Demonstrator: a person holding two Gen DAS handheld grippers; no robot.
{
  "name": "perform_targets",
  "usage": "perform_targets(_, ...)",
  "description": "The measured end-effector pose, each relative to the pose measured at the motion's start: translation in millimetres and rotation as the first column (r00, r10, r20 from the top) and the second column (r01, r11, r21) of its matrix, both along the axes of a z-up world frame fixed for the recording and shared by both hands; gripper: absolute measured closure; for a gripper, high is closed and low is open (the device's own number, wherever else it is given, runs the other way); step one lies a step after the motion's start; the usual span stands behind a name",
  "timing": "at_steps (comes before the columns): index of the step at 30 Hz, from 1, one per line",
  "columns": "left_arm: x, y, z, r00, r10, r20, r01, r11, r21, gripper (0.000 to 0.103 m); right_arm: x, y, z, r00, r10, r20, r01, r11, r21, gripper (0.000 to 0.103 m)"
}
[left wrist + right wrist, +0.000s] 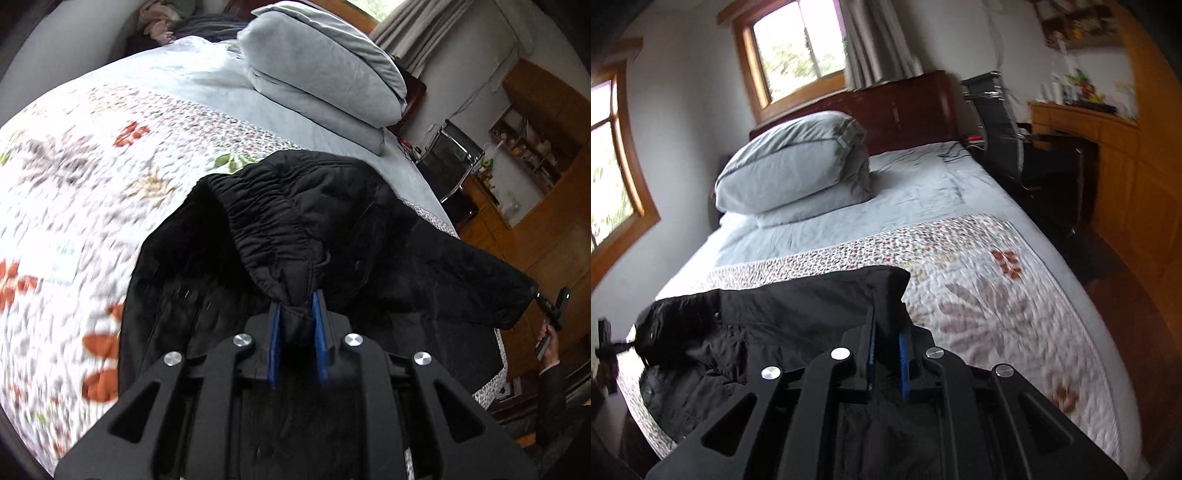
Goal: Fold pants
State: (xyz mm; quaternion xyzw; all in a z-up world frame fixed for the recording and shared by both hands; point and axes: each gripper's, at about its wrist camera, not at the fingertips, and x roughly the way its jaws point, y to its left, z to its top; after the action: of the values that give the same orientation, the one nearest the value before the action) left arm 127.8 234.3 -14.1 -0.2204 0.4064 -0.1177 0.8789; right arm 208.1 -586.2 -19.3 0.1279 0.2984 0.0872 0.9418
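Black padded pants (pixel 332 229) hang over the foot of the bed, lifted off the floral quilt (pixel 92 177). My left gripper (pixel 298 314) is shut on the gathered elastic waistband at one end. My right gripper (pixel 886 332) is shut on the other end of the waistband; the pants (pixel 775 317) stretch between the two. In the left wrist view the right gripper (pixel 550 306) shows at the far right, at the fabric's corner. In the right wrist view the left gripper (pixel 609 343) shows at the far left edge.
A folded pale blue duvet (pixel 790 166) lies near the dark wooden headboard (pixel 905 110). A black chair (pixel 1001 122) and a wooden desk with shelves (pixel 1089 122) stand beside the bed. Windows (pixel 798 48) are behind the bed.
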Motion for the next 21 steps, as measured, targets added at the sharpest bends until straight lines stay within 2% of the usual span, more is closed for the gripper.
perform_targets(3,-28,14,-10,0.999,0.034,-0.014,-0.034,0.999,-0.024,0.087,-25,-16,-16,0.999,-0.041,-0.003,0.041,0.998,0.053,0.094)
perform_targets(7,-57,34,-22,0.995,0.097,-0.027,-0.098,0.994,-0.040,0.091,-54,-33,-37,0.996,-0.091,-0.017,0.092,0.989,0.118,0.094)
perform_targets(8,-62,40,-24,0.993,0.117,-0.030,-0.118,0.992,-0.041,0.094,-62,-37,-43,0.995,-0.101,-0.023,0.103,0.986,0.130,0.094)
perform_targets(13,-94,64,-37,0.980,0.193,-0.052,-0.196,0.979,-0.049,0.094,-91,-42,-66,0.990,-0.130,-0.054,0.137,0.976,0.166,0.095)
perform_targets(15,-100,65,-34,0.977,0.207,-0.044,-0.209,0.976,-0.054,0.091,-101,-44,-78,0.987,-0.146,-0.072,0.157,0.970,0.185,0.098)
perform_targets(16,-103,63,-30,0.977,0.211,-0.039,-0.213,0.975,-0.057,0.083,-106,-44,-84,0.984,-0.154,-0.085,0.168,0.967,0.194,0.098)
perform_targets(17,-105,59,-25,0.978,0.209,-0.029,-0.210,0.975,-0.065,0.063,-109,-45,-89,0.983,-0.159,-0.093,0.175,0.965,0.197,0.098)
perform_targets(19,-105,45,-7,0.977,0.215,0.003,-0.214,0.974,-0.073,0.039,-116,-45,-98,0.980,-0.168,-0.104,0.187,0.958,0.219,0.098)
perform_targets(21,-102,29,16,0.980,0.188,0.070,-0.179,0.977,-0.119,0.032,-118,-42,-104,0.980,-0.163,-0.117,0.186,0.958,0.219,0.098)
